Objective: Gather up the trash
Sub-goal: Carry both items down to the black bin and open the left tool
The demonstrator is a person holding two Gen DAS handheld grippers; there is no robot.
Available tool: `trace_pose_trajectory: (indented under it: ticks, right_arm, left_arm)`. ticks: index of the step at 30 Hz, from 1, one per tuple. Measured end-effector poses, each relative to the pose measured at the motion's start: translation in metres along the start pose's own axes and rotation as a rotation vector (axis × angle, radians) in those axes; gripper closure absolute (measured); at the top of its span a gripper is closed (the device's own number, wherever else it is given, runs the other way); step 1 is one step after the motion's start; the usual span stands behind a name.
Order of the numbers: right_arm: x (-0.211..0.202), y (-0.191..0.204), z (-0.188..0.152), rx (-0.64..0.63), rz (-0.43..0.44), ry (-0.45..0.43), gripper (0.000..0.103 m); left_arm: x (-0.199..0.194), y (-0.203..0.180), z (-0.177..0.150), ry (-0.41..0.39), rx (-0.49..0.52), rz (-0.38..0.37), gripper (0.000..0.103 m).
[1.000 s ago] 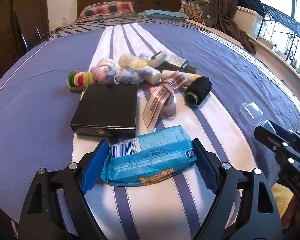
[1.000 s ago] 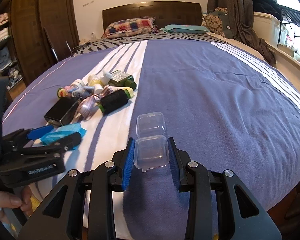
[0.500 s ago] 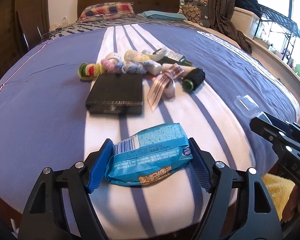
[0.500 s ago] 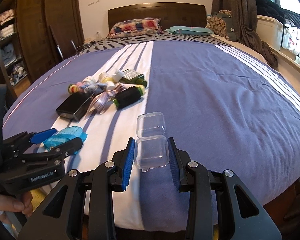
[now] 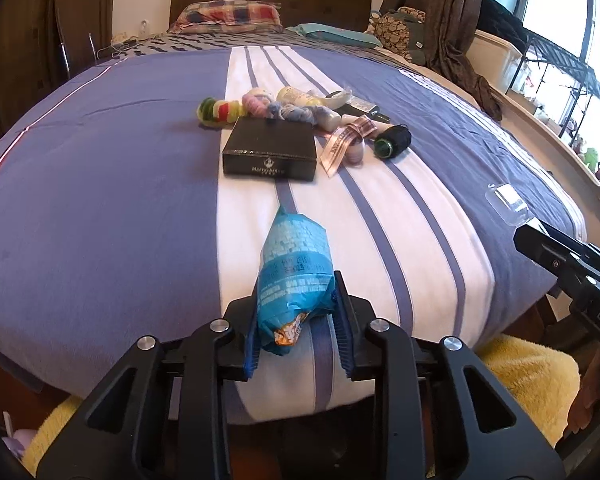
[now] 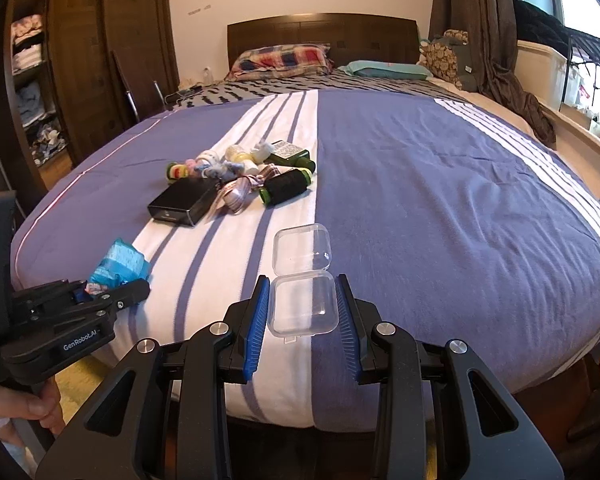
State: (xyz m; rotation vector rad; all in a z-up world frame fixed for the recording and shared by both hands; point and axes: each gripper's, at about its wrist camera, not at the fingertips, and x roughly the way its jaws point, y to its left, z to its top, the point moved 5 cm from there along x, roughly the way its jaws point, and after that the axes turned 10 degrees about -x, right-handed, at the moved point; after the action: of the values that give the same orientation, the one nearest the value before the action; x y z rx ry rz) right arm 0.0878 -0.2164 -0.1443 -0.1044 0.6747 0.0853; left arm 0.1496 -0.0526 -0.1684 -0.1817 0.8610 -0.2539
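Left gripper: your left gripper is clamped on the blue snack wrapper; the blue pads pinch its near end and the wrapper is squeezed narrow between them.
Blue snack wrapper: it sticks out forward from your gripper above the white stripe of the bed, close to the near edge; from the right wrist view it shows as a crumpled blue bundle at your left gripper.
Right gripper: your right gripper holds the clear plastic case at a moderate width, a pad against each side of its lower half.
Clear plastic case: it is flipped open, the lid half pointing away from you, over the line where the white stripe meets the purple of the cover.
Pile on the bed: farther up the white stripe lie a black box, a patterned ribbon, a black thread spool with a green end, colourful hair ties and small bottles, all close together and well apart from both grippers.
Your hand: fingers show under the left gripper's handle in the right wrist view.
Below the bed: yellow fleece lies beside the near edge.
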Motion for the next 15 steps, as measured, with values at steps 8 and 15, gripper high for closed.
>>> trace_pose_trajectory:
  ticks: [8,15]
  right_arm:
    - [-0.021,0.015,-0.021,-0.024,0.030,0.013,0.069]
    - [-0.047,0.024,-0.040,-0.041,0.050,0.005,0.069]
  left_arm:
    - [-0.037,0.008,-0.026,-0.026,-0.005,0.001,0.076]
    - [-0.069,0.005,-0.053,-0.058,0.002,0.011,0.076]
